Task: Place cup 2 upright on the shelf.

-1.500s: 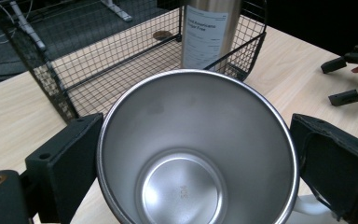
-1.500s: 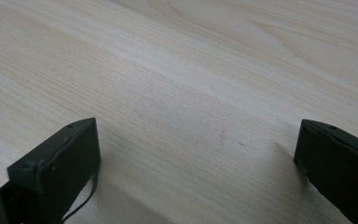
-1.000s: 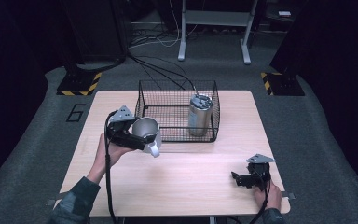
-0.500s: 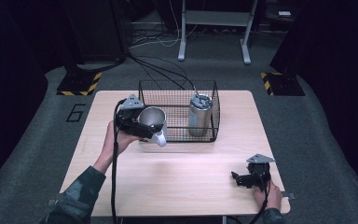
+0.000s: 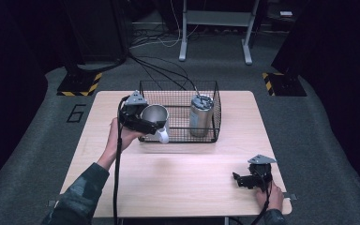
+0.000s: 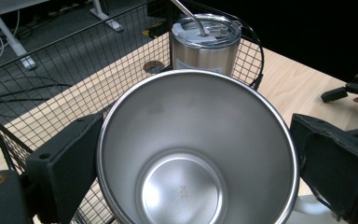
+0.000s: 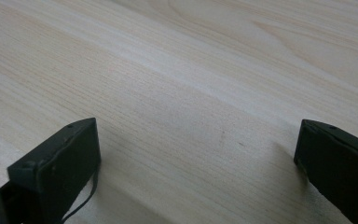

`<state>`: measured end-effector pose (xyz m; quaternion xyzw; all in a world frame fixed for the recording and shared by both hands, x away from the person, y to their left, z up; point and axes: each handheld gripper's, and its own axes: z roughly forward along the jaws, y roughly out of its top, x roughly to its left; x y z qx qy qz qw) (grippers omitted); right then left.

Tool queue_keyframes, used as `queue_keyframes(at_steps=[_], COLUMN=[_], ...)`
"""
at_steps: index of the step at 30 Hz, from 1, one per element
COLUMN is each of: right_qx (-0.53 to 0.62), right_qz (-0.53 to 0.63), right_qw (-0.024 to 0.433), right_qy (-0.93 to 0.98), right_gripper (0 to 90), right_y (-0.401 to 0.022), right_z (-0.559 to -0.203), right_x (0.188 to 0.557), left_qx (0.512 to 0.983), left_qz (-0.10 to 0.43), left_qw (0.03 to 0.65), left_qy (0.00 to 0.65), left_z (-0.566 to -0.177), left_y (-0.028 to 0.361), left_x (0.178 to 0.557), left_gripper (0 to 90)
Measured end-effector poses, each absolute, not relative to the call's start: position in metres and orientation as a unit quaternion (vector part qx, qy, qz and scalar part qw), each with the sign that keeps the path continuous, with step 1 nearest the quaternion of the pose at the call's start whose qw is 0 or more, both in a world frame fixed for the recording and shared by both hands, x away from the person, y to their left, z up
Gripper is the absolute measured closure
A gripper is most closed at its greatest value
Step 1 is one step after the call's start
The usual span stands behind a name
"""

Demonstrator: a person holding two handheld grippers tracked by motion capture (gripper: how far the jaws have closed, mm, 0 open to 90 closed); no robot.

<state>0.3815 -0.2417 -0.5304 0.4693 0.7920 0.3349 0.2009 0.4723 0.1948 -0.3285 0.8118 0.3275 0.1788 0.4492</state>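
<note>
While both grippers sit over one wooden surface, the scene sorts by size like this:

Table (image 5: pixel 168 183): pale wood with rounded corners; most of the near half is bare board, and the right gripper view looks close along its grain.

Basket (image 5: pixel 180 91): black wire mesh, open at the top, standing at the middle of the far edge of the table; in the left gripper view its mesh wall (image 6: pixel 74 65) runs behind and under the held mug.

Tumbler (image 5: pixel 201 115): steel, upright, with a lid and a bent metal straw, standing inside the basket toward its right end; in the left gripper view (image 6: pixel 205 44) it lies just beyond the mug's rim.

Mug (image 5: pixel 153 117): steel with a pale handle hanging at its lower right, tipped so its open mouth faces the camera; it is held at the basket's near left corner, over the front wall. The left gripper view looks straight down into its empty, shiny inside (image 6: pixel 186 177).

Left gripper (image 5: pixel 143 123): raised off the table near the left end of the basket, its two black pads pressed against opposite sides of the mug.

Right gripper (image 5: pixel 244 180): low by the near right corner of the table, well apart from the basket, jaws spread wide with only bare wood between them.
</note>
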Motion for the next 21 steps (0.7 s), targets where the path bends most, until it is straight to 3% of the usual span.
queue_keyframes(at_steps=[21], right_qx=[0.468], right_qz=[0.335], right_qw=[0.201], right_qy=[0.792], right_gripper=[0.0], right_y=[-0.242], right_z=[-0.53], right_x=[0.381], left_qx=[0.812], left_qz=[0.187], left_qw=[0.431], left_qy=[0.346], left_z=[-0.32], left_y=[0.182], left_x=[0.505], left_gripper=[5.9])
